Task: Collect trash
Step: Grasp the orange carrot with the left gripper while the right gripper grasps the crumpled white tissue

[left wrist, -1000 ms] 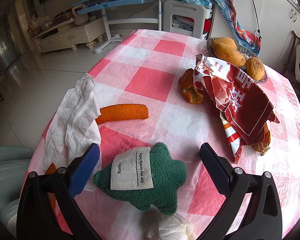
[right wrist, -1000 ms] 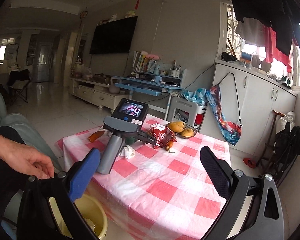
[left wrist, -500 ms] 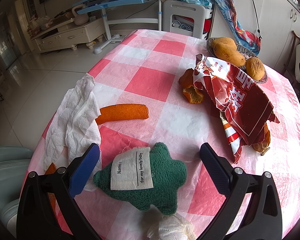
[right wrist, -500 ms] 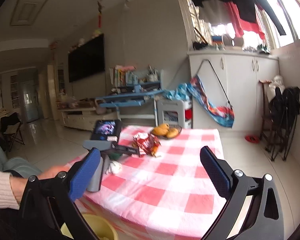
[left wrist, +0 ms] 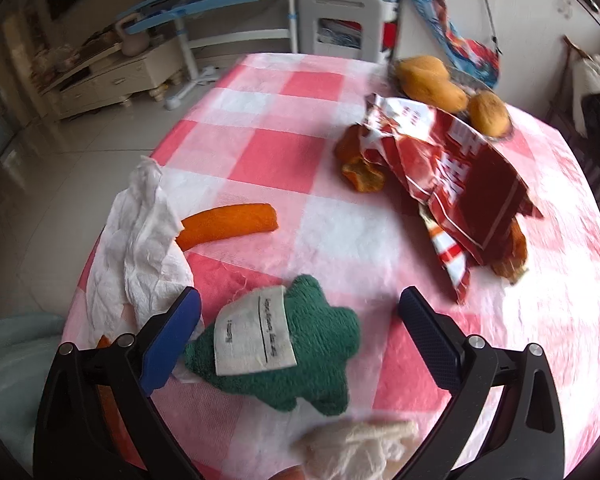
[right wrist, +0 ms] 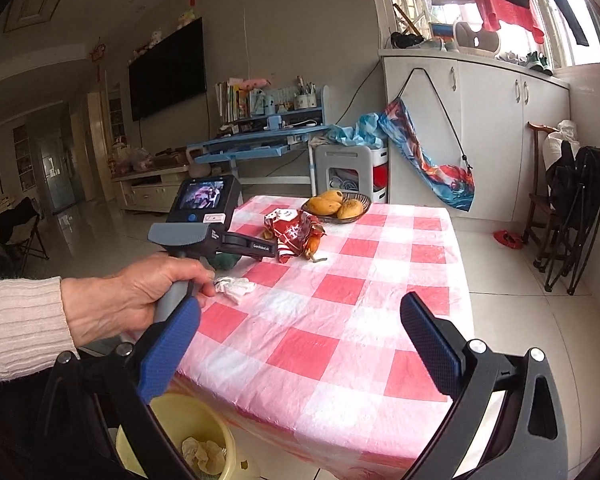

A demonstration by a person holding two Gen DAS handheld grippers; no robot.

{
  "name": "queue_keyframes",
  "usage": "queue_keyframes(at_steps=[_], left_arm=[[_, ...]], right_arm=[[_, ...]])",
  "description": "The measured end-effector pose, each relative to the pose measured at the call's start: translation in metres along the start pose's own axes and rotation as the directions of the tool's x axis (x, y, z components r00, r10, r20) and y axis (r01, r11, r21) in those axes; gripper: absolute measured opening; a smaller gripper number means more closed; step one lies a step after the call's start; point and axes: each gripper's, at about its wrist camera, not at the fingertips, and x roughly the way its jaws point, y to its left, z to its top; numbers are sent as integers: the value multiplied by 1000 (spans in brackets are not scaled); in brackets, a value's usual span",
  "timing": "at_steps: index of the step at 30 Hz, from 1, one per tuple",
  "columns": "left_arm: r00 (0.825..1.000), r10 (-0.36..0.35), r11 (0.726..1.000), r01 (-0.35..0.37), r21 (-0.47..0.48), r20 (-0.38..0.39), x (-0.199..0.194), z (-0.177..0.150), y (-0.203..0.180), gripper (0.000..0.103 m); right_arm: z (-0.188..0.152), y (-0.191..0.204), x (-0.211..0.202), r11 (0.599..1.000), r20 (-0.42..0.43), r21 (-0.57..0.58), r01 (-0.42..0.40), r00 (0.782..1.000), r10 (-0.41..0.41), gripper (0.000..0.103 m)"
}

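Note:
My left gripper [left wrist: 300,308] is open, low over a green plush toy [left wrist: 284,352] with a white label. A spread white tissue [left wrist: 140,240] lies at the table's left edge, touching an orange carrot-like stick [left wrist: 228,226]. A torn red snack wrapper [left wrist: 452,172] covers orange peel [left wrist: 360,168] further right. A crumpled tissue [left wrist: 356,448] sits just under the gripper. My right gripper [right wrist: 300,312] is open and empty, off the table's near corner. It stands above a yellow bin [right wrist: 220,436] holding crumpled paper. A hand [right wrist: 132,300] grips the left gripper's handle.
A wire basket of mangoes [right wrist: 336,204] stands at the table's far side. The checked tablecloth [right wrist: 340,320] hangs over the near edge. Folding chairs [right wrist: 572,216] lean by white cabinets on the right. A blue desk [right wrist: 260,144] stands behind the table.
A hand reached in and took hold of the left gripper's handle, and the left view shifted slightly with blur. The right gripper swung to face the table, bringing the bin into view below.

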Motion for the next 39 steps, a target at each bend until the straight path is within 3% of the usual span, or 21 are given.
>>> queue_keyframes(at_steps=[4,8,11,15,25,31,39], left_arm=[[986,-39,999,41,-8,163,-58,-18,27,96],[982,-6,1000,4,12,188,-89,-41,65,96],[991,26,1000,-28,11,134,-81,-53,94,96],[996,10,998,-5,-59,86,-73,-61,119,96],[998,-35,998,37,-46,47,-57,-64,112,96],[998,-53,998,54,-24,29,-50,-62,103,96],[997,-76,997,76,-13,-4,-41,-63,97,92]], right_arm=[[5,15,23,997,-70,-71,-22,997,18,96],[10,37,59,985,-160,-157,-75,986,50,96],[16,54,91,968,-208,-218,-121,975,75,96],[20,76,132,942,-263,-290,-168,961,90,96],[22,82,198,939,-345,-284,-194,934,89,95],[23,82,211,945,-392,-247,-214,914,104,84],[18,93,215,931,-426,-291,-219,901,79,72]])
